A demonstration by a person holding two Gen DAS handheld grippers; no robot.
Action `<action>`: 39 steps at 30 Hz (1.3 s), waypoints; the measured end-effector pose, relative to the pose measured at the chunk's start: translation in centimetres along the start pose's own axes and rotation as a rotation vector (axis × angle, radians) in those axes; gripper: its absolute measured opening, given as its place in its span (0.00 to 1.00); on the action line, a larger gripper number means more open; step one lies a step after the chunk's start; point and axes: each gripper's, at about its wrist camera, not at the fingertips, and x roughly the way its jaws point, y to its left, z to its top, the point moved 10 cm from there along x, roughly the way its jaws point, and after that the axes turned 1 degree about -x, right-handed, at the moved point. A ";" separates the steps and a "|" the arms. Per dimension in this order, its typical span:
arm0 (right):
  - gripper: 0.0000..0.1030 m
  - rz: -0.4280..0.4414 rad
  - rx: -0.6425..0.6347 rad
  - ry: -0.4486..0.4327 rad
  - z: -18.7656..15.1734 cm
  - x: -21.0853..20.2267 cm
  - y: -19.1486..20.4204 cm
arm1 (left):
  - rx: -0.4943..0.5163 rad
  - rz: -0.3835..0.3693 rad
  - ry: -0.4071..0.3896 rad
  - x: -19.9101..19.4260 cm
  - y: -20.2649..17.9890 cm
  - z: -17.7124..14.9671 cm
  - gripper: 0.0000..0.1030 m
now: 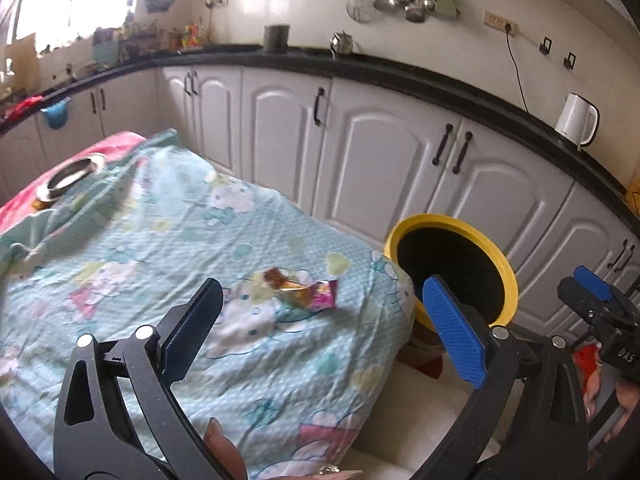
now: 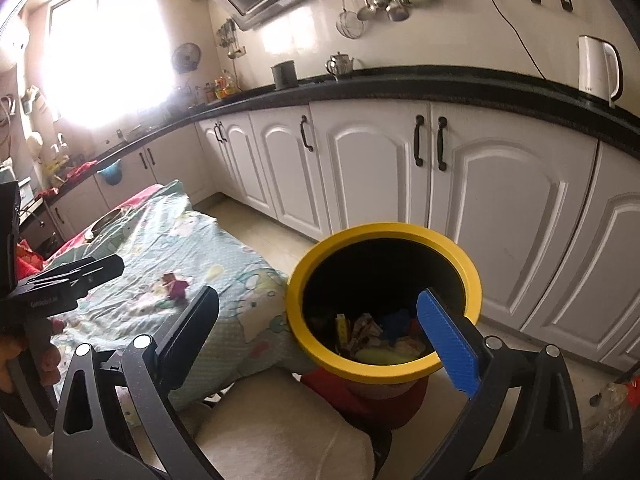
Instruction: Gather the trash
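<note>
Both hand-held grippers, left [image 1: 320, 328] and right [image 2: 320, 334], are held spread, empty. Wrapper [image 1: 304, 288] is seen on the cloth [image 1: 160, 248], bin [image 1: 452, 268] at its 3 o'clock.

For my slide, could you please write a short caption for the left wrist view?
Open left gripper hovers above a crumpled snack wrapper on the patterned cloth, beside the yellow-rimmed bin.

Left gripper [image 1: 324, 316] fingers spread, right gripper [image 2: 320, 328] likewise
</note>
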 end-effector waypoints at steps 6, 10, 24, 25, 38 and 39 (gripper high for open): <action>0.94 0.022 -0.015 -0.096 -0.4 -2.2 2.2 | 0.017 0.045 -0.104 -2.9 0.5 0.0 0.89; 0.94 0.018 -0.058 -0.183 -0.7 -3.6 3.9 | 0.019 0.051 -0.163 -4.5 0.2 -0.2 0.89; 0.94 -0.028 -0.089 -0.238 -1.8 -3.4 4.9 | 0.013 0.027 -0.218 -6.0 -0.3 -1.7 0.89; 0.94 -0.027 -0.087 -0.240 -1.9 -3.5 4.8 | 0.013 0.026 -0.217 -6.0 -0.3 -1.7 0.89; 0.94 -0.030 -0.082 -0.246 -2.0 -3.5 4.5 | 0.016 0.027 -0.219 -6.1 -0.4 -1.8 0.89; 0.94 -0.031 -0.082 -0.246 -2.0 -3.6 4.5 | 0.015 0.025 -0.220 -6.1 -0.4 -1.8 0.89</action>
